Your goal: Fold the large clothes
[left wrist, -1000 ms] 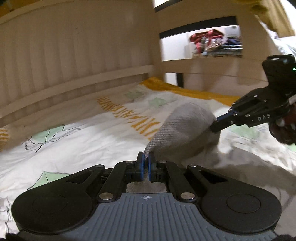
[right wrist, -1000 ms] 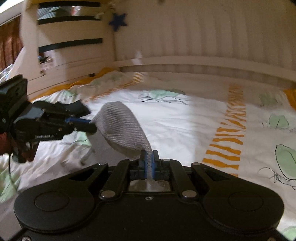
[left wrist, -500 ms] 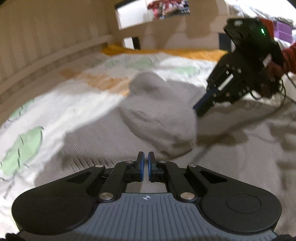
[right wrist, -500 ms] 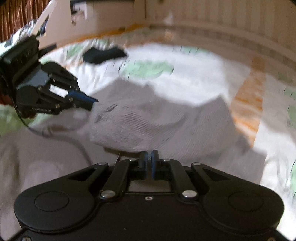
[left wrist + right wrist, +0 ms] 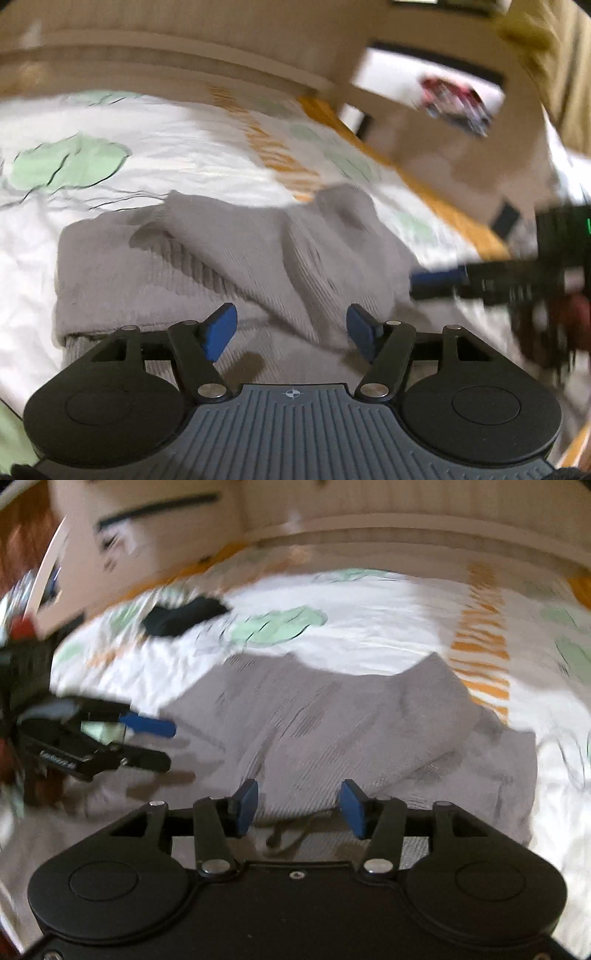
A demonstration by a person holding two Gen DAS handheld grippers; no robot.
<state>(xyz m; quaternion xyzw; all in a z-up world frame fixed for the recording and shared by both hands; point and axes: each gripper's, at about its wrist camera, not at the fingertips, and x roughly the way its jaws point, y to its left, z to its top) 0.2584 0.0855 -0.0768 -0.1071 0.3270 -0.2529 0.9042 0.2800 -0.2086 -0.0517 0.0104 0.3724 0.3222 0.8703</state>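
A grey knitted garment (image 5: 229, 258) lies bunched and partly folded on the bed; it also shows in the right wrist view (image 5: 332, 720). My left gripper (image 5: 291, 328) is open and empty, just above the garment's near edge. My right gripper (image 5: 299, 808) is open and empty, over the garment's near edge. The right gripper shows blurred at the right of the left wrist view (image 5: 436, 280). The left gripper shows at the left of the right wrist view (image 5: 162, 742), open.
The bed sheet (image 5: 166, 162) is white with green leaf and orange stripe prints. A cream slatted bed frame (image 5: 406, 535) runs along the back. A dark cloth (image 5: 184, 616) lies on the sheet at the far left. Stacked clothes (image 5: 454, 99) sit beyond the frame.
Both grippers let go of the grey garment and opened. The garment dropped from a raised fold to lie on the bed. Both cameras are moving; the frames are blurred.
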